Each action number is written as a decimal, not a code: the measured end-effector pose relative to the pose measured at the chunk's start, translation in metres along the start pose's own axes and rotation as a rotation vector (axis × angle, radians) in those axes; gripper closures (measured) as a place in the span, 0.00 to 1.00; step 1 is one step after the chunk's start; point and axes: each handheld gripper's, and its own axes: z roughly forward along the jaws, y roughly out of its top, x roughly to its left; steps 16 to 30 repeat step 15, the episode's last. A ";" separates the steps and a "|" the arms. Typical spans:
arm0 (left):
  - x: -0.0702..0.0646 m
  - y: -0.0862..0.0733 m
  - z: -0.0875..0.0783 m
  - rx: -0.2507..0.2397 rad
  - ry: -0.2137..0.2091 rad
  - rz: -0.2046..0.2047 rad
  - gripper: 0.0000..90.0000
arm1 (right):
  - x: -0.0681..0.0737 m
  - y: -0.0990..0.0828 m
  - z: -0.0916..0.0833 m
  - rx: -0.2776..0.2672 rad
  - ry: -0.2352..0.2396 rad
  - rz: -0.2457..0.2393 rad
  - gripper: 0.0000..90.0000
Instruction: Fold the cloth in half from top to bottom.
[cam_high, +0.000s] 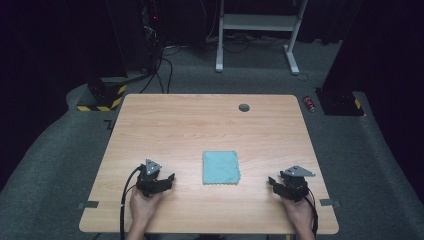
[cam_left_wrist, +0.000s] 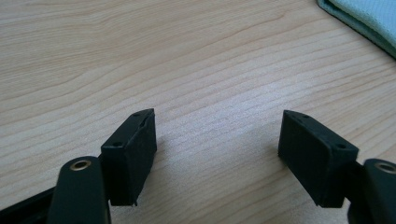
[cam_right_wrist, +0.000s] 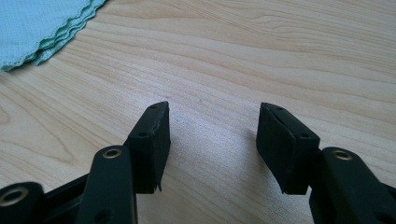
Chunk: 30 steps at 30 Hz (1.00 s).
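folded teal cloth (cam_high: 221, 167) lies flat on the wooden table (cam_high: 200, 125), a little toward the near edge and roughly midway across, its scalloped edge facing the person. the left gripper (cam_high: 167, 181) rests on the table well to the cloth's left, held in the left hand (cam_high: 142, 206); in the left gripper view its jaws stand wide with only bare wood between them, and the cloth (cam_left_wrist: 369, 18) shows off at the upper right corner. the right gripper (cam_high: 273, 183) sits well to the cloth's right in the right hand (cam_high: 300, 212), jaws likewise spread wide and holding nothing, with the cloth (cam_right_wrist: 37, 25) at the upper left of the right gripper view. nothing lies between either gripper and the cloth. farther off, a small round grey grommet (cam_high: 244, 107) is set in the table near its far edge. on the floor beyond stand a white frame (cam_high: 257, 30) and a yellow-black striped base (cam_high: 102, 97); a small red object (cam_high: 309, 103) lies by the table's far right corner.
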 end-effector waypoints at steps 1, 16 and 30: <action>0.000 0.000 0.000 -0.001 0.001 0.000 0.31 | 0.000 0.000 0.000 0.000 -0.002 0.001 0.49; 0.001 0.000 0.000 -0.002 0.005 -0.005 0.33 | 0.000 0.000 0.000 -0.002 0.006 -0.005 0.52; 0.001 0.000 0.000 -0.002 0.005 -0.005 0.33 | 0.000 0.000 0.000 -0.002 0.006 -0.005 0.52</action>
